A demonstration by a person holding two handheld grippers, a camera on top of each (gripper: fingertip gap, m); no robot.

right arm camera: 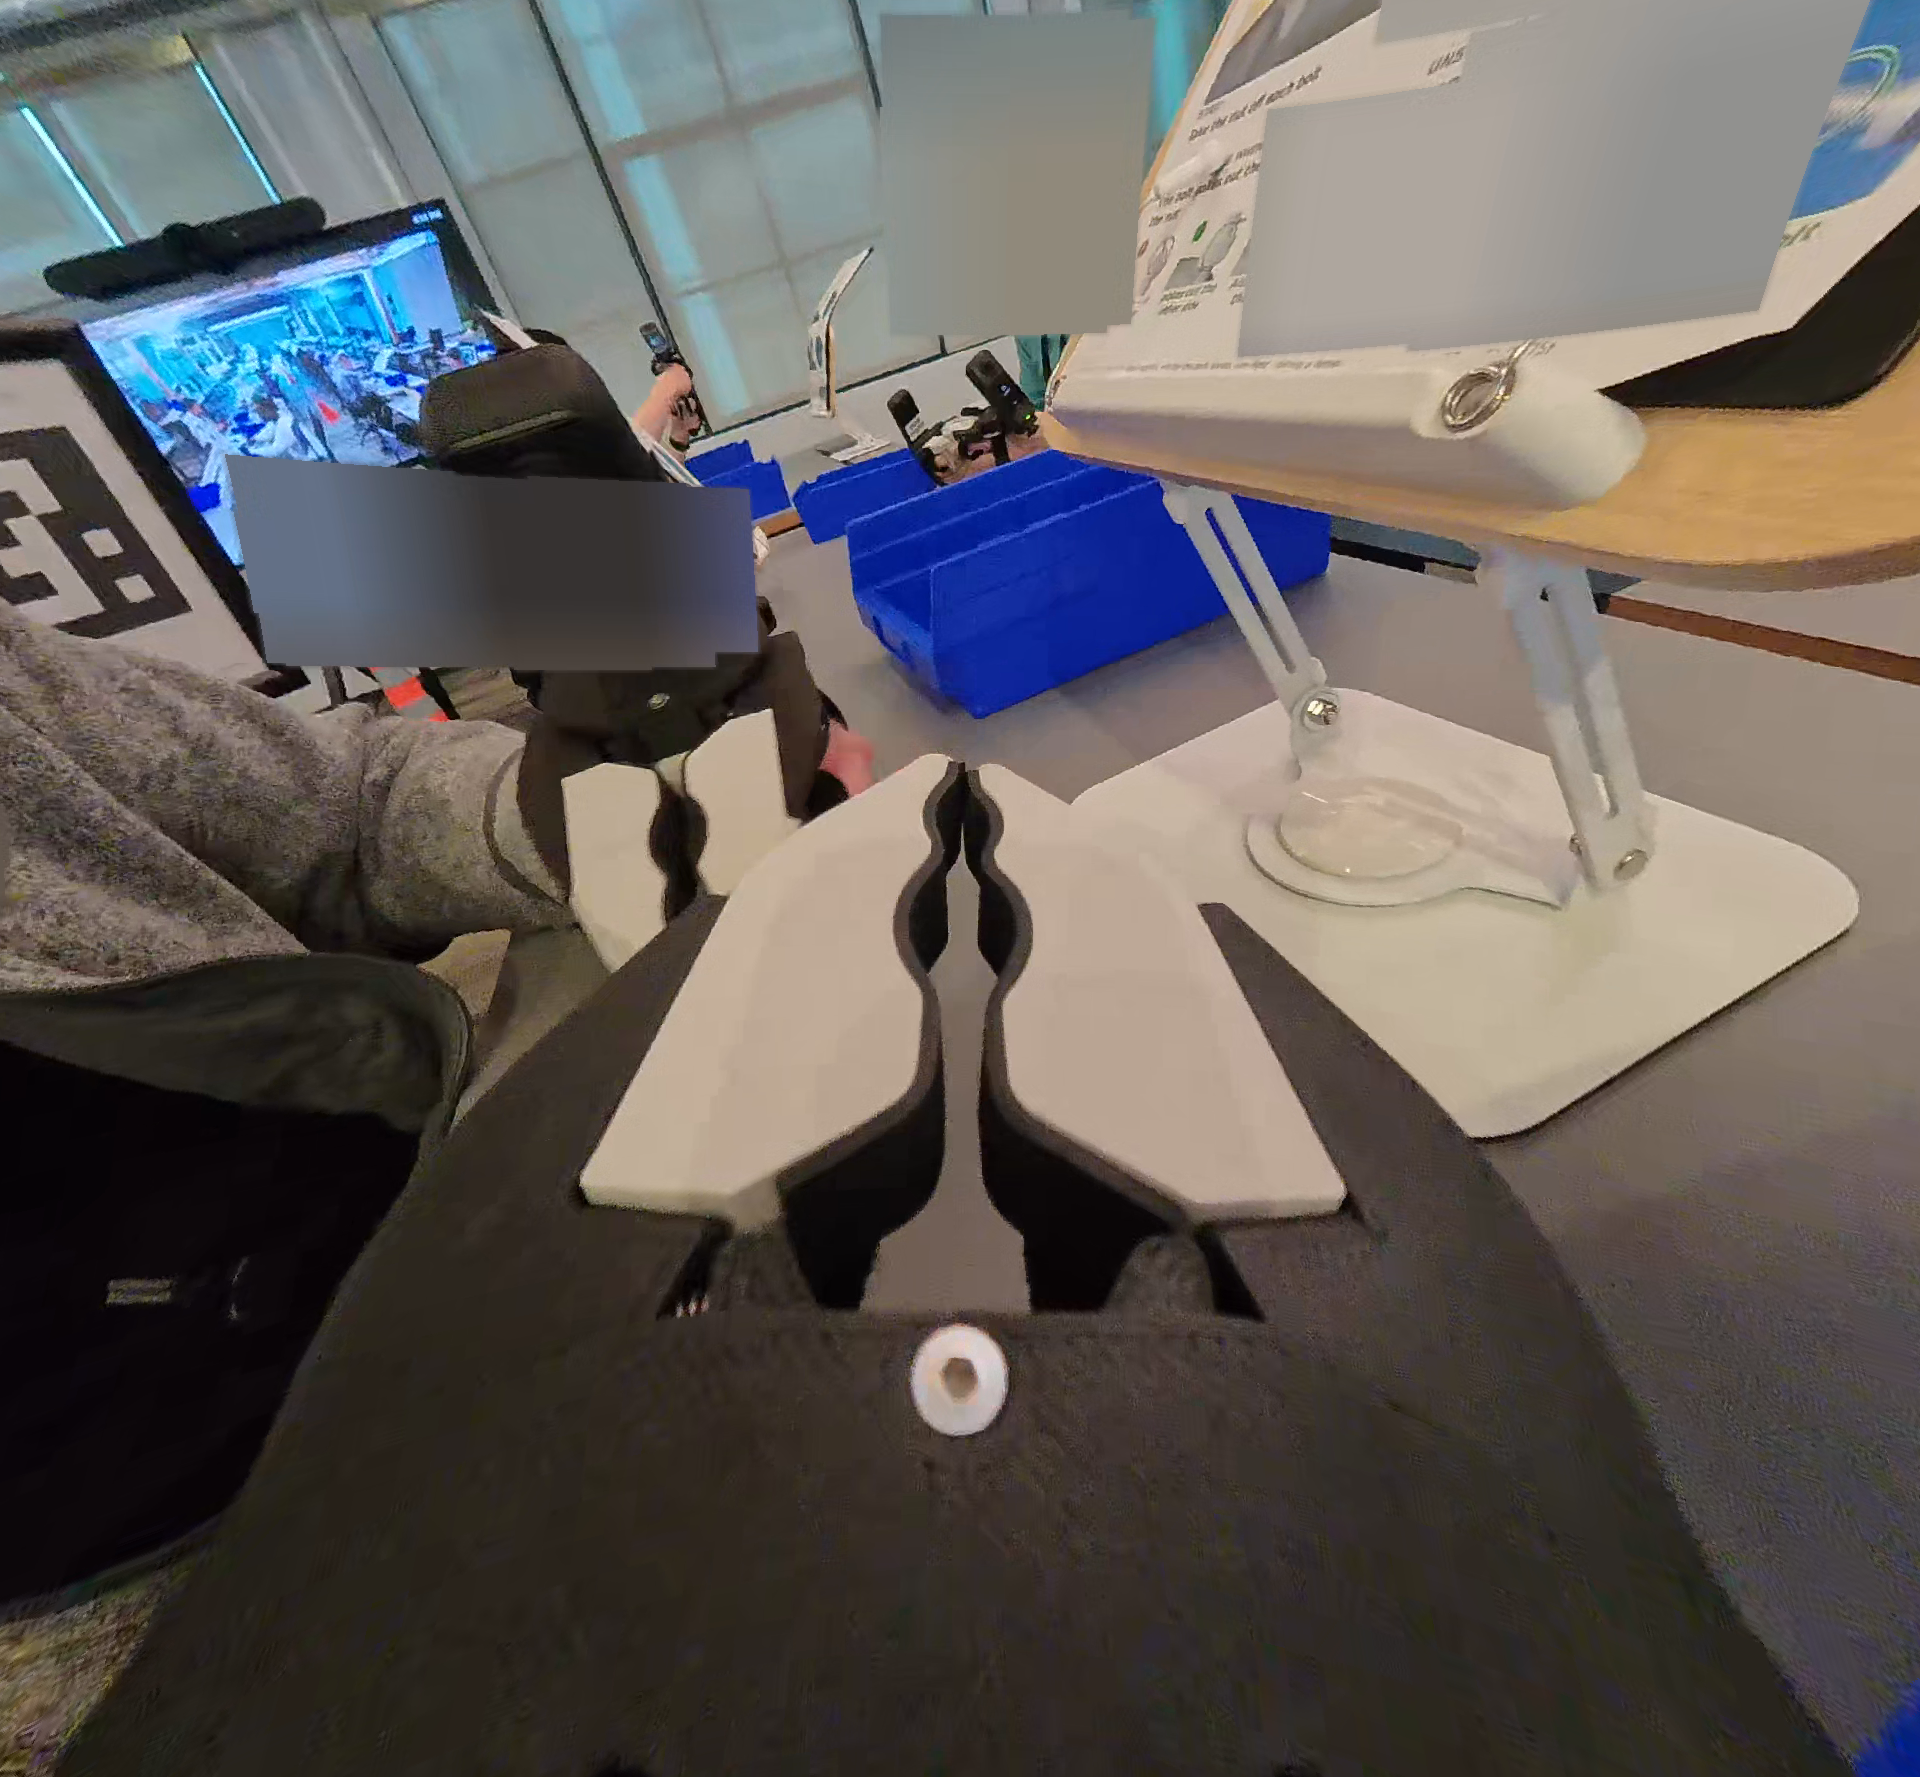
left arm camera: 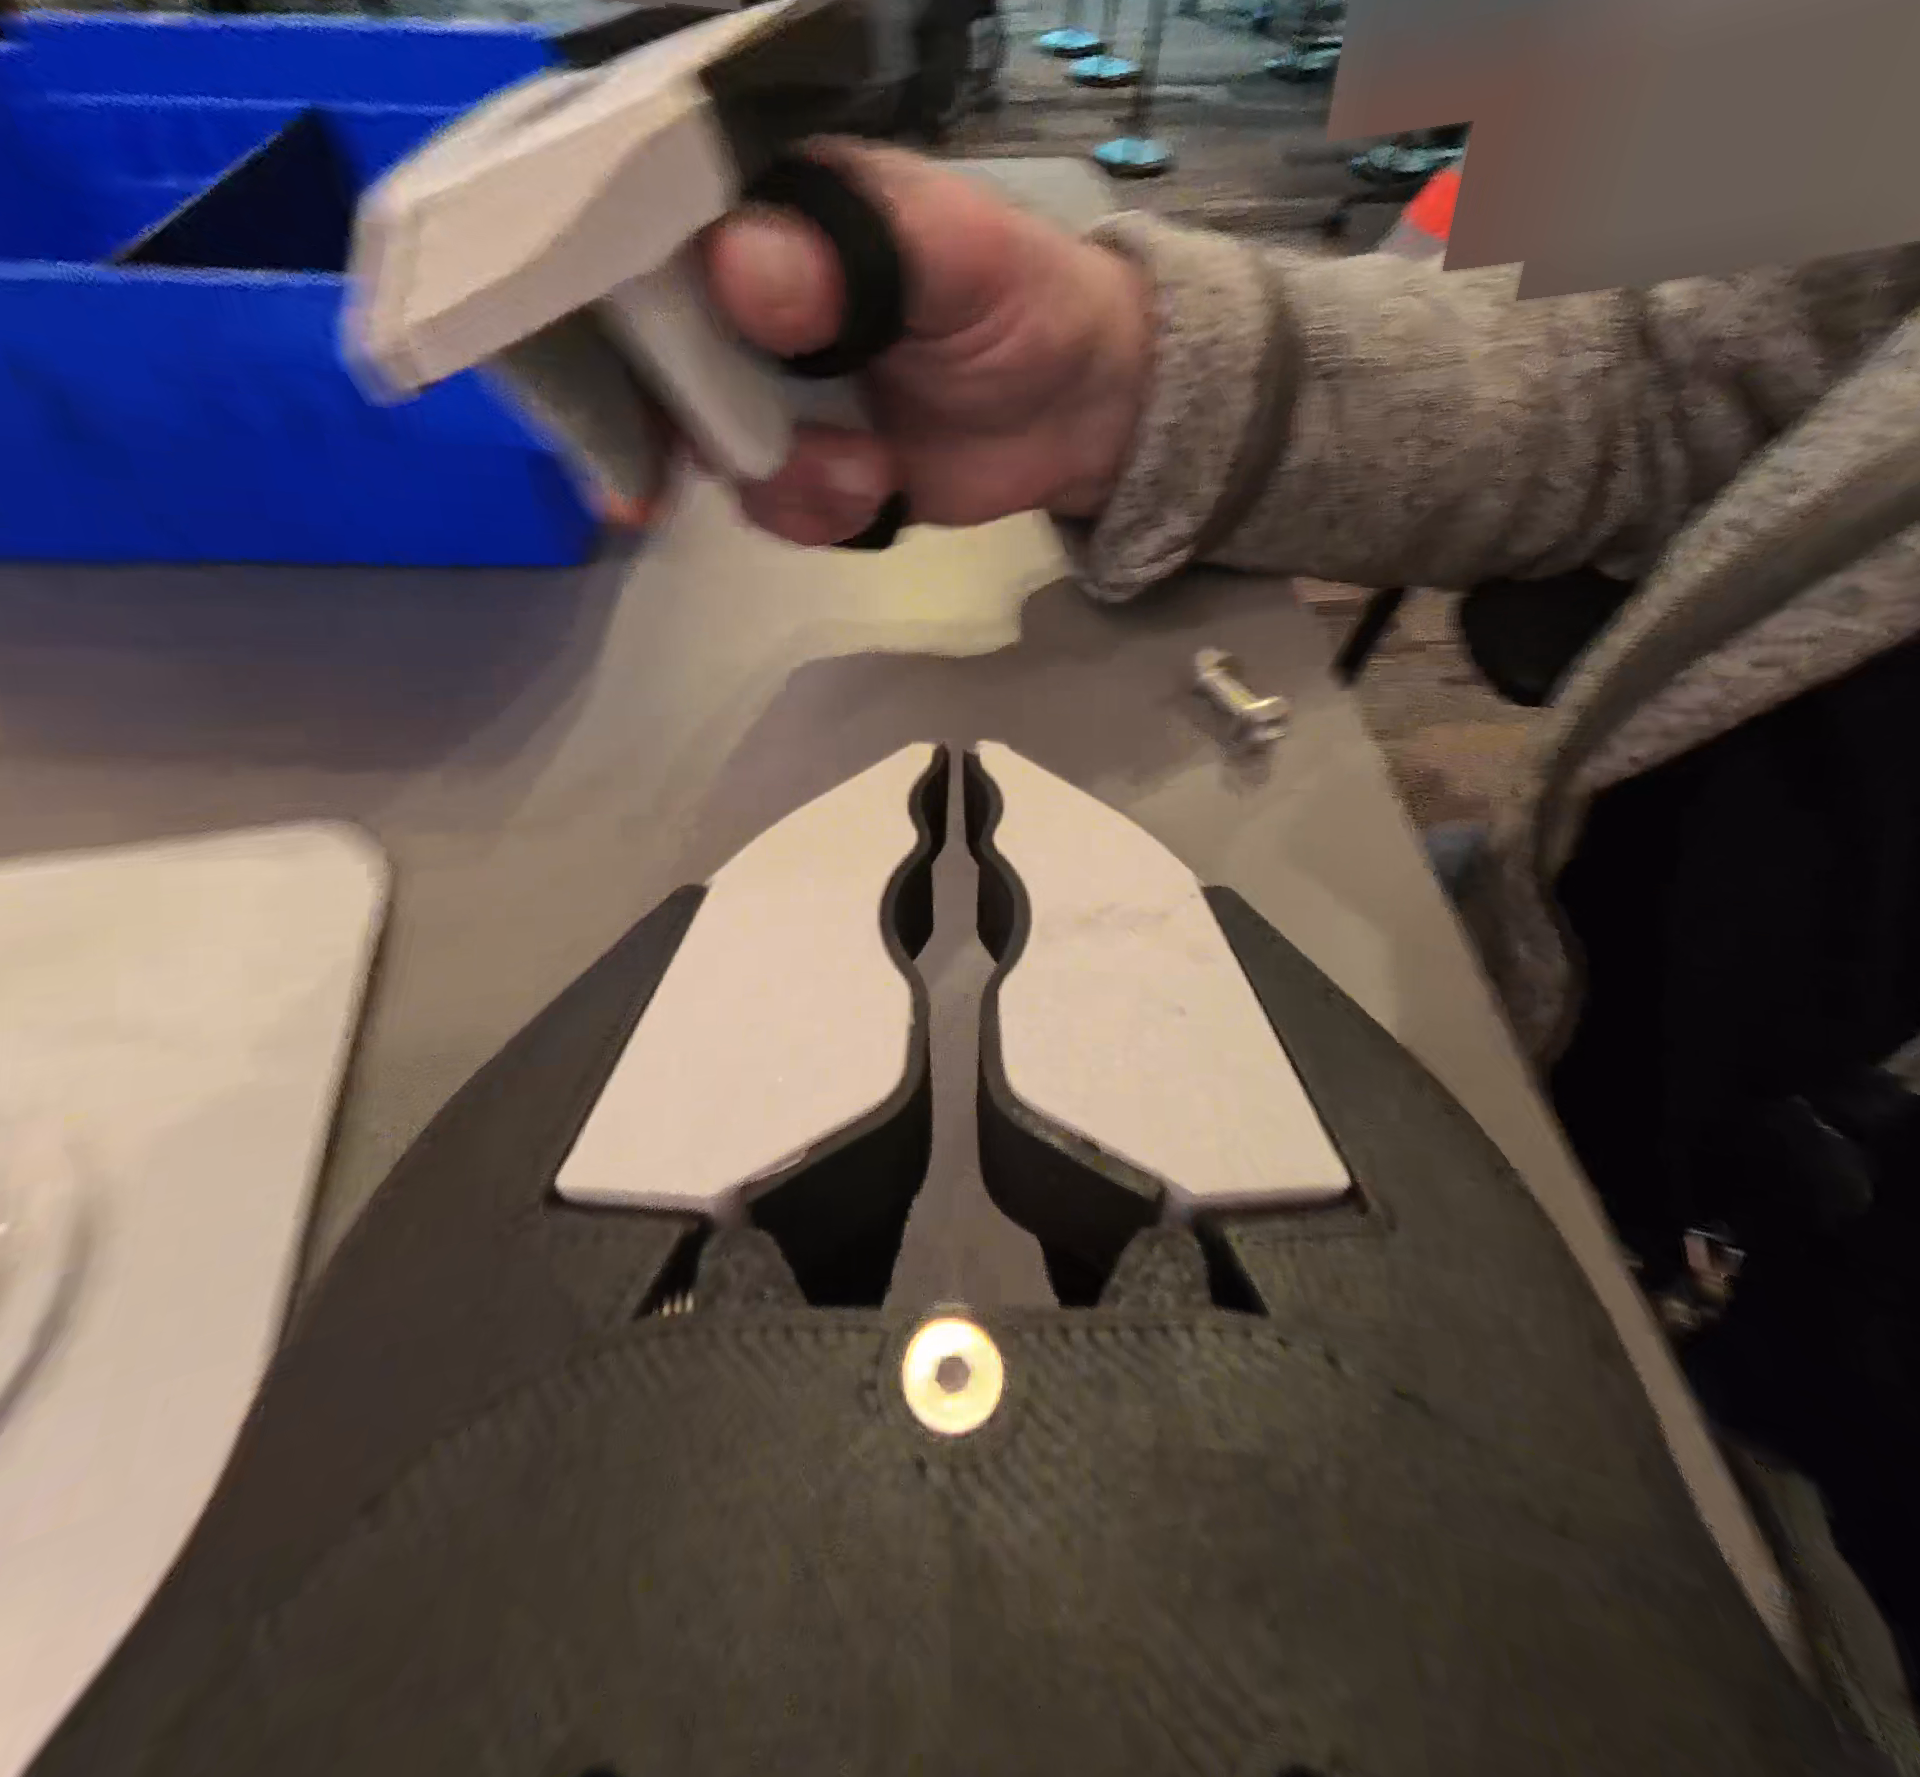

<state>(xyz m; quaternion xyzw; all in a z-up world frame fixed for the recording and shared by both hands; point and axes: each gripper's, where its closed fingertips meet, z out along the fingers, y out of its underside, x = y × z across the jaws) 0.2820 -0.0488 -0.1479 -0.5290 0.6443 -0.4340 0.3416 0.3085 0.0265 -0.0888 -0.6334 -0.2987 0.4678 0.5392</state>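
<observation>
Left wrist view looks across a grey worktop with a blue bin at its far left and the corner of a white stand base at the near left. Right wrist view shows the same base carrying a tilted wooden board with printed sheets, and more blue bins behind. A hand in a grey sleeve holds the right tongs raised in front of the bin, blurred. The left tongs hover over bare worktop, tips drawn almost together with nothing between them. The right tongs are pressed tip to tip, bare. A small metal bolt lies on the worktop just right of the left tongs, apart from them.
</observation>
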